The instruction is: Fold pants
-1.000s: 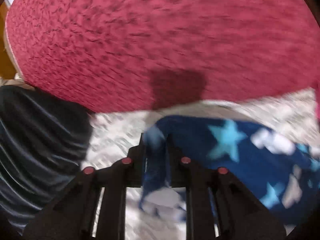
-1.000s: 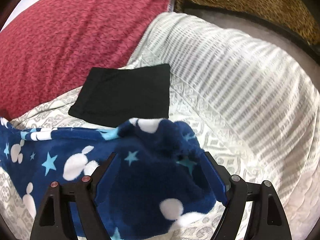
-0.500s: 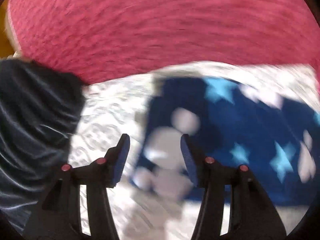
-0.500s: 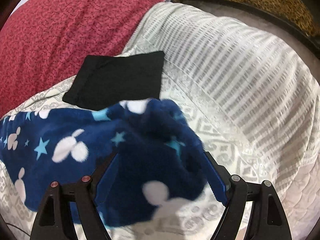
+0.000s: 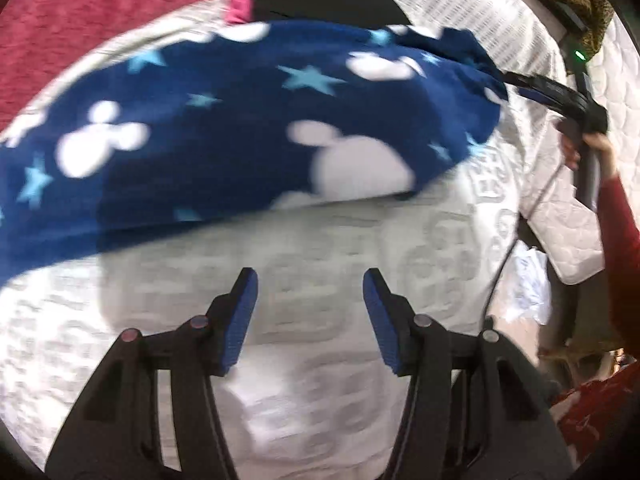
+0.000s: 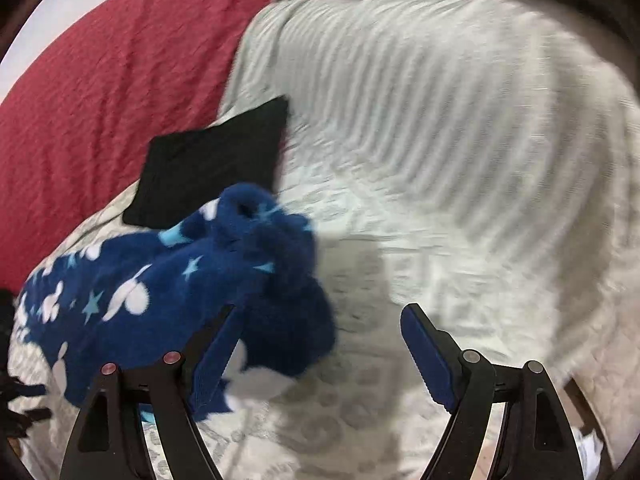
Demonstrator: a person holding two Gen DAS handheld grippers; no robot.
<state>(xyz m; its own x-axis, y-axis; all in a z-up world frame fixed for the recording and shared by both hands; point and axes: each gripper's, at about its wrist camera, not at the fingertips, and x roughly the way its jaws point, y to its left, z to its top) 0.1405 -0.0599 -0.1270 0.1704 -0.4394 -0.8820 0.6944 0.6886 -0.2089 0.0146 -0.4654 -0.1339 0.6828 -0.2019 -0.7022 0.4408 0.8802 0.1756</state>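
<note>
You are holding the left gripper (image 5: pixel 310 312) part-open over bare white quilt (image 5: pixel 304 248), its jaws having just been opening, nothing between them. The right gripper (image 6: pixel 316 344) is standing wide and empty. The blue star-print pants (image 5: pixel 208 136) are lying bunched beside a folded black garment (image 6: pixel 208 168).

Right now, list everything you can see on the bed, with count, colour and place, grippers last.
pants: one, navy fleece with white shapes and light-blue stars, spread on the bedcover
black cloth: one, folded, beyond the pants
bedcover: one, white, patterned, under everything
blanket: one, white, ribbed, far right
red cover: one, far left
left hand-held gripper: black, blue pads, open, empty
right hand-held gripper: open, over the pants' end
</note>
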